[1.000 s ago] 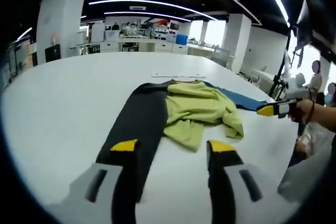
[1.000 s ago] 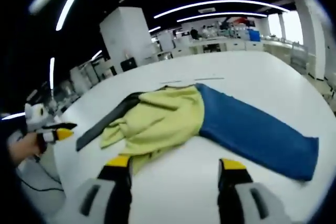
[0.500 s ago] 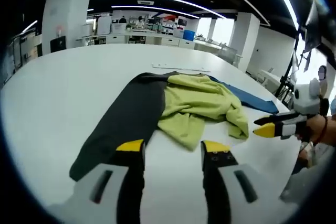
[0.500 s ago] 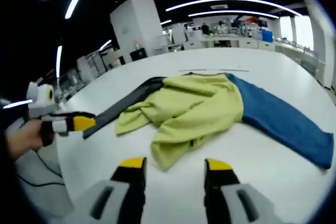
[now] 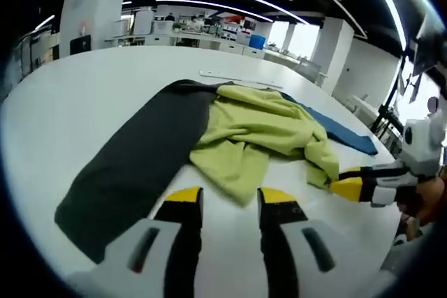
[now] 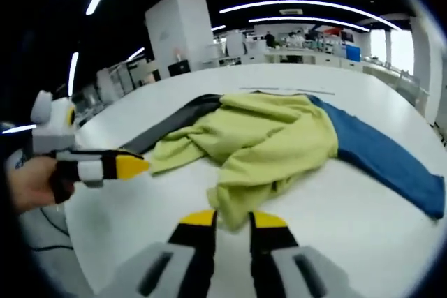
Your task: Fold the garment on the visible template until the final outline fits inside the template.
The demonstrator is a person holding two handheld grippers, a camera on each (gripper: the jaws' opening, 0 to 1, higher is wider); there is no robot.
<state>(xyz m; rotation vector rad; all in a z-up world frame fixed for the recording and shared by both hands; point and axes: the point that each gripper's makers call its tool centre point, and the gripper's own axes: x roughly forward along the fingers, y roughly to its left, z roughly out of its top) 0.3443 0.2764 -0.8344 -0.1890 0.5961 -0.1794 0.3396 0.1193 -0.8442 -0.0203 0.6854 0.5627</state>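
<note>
You are at the reach-in for a first grasp: the crumpled yellow-green knit garment (image 5: pixel 262 134) lies heaped on the white tabletop (image 5: pixel 91 95), sprawled across a long black fabric panel (image 5: pixel 133 155) on one side and a long blue fabric panel (image 6: pixel 377 155) on the other, which I take to be the template; the garment is not yet flattened or folded, so the task is barely begun; your left claw (image 5: pixel 223 200) sits low with its yellow-tipped jaws narrowed to a slim gap, just short of the near hem, holding nothing; your right claw (image 6: pixel 234 219) is likewise nearly closed, its tips at or just under the near edge of the cloth, though I cannot tell whether any fabric is between them; in the right gripper view the left claw comes in from the side, apart from the cloth, and in the left gripper view the right claw points at a drooping corner; next you likely need to pinch two separate edges and draw them apart to spread the heap flat; beyond is an open-plan room with white pillars (image 5: pixel 94 1), ceiling light strips (image 6: pixel 307 5) and distant desks.
</note>
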